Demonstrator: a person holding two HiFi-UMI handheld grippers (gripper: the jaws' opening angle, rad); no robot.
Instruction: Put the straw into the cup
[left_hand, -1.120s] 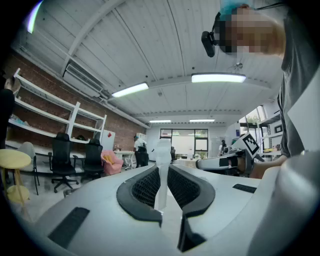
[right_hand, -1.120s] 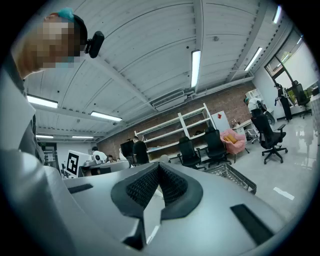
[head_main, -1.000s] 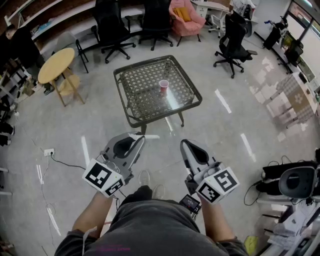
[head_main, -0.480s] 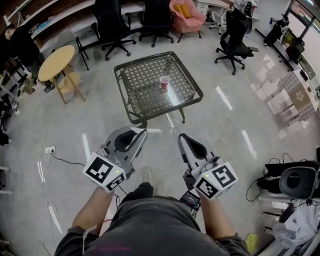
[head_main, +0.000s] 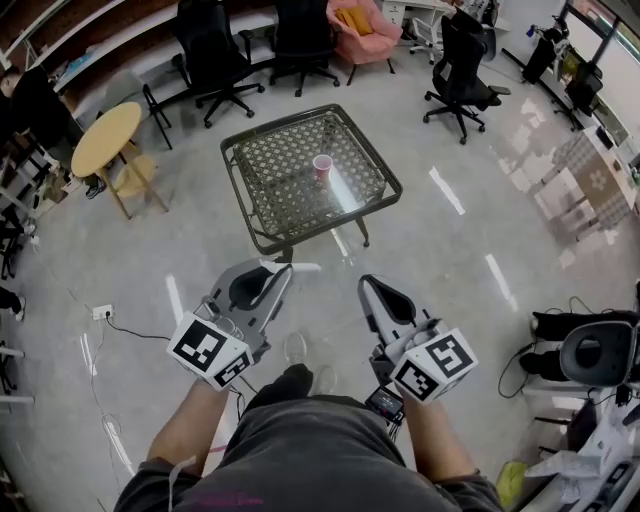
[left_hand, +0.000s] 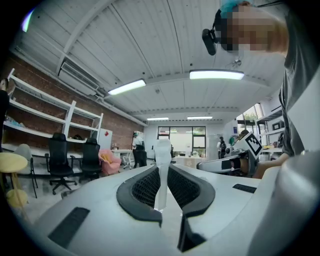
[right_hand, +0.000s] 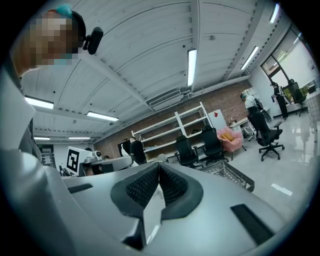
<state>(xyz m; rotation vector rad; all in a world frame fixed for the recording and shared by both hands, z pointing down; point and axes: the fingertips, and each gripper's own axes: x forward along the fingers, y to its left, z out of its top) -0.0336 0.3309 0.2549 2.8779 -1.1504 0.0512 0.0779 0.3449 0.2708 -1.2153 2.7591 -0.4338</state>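
Note:
A pink cup (head_main: 322, 167) stands upright near the middle of a low wicker-topped table (head_main: 262, 238), well ahead of me on the floor. My left gripper (head_main: 283, 269) is held level in front of my body, shut on a white straw (head_main: 303, 267) that sticks out past its tips. In the left gripper view the straw (left_hand: 162, 150) stands between the black pads (left_hand: 145, 187) of the left gripper (left_hand: 162, 167). My right gripper (head_main: 366, 284) is beside it, also far short of the table. Its jaws meet at the tip with nothing between them, seen in the right gripper view (right_hand: 159, 166).
A round wooden table (head_main: 105, 135) stands at the left, black office chairs (head_main: 210, 50) and a pink armchair (head_main: 355, 22) behind the wicker table. A power strip with cable (head_main: 102, 312) lies on the floor at my left. Equipment and cables (head_main: 590, 360) crowd the right edge.

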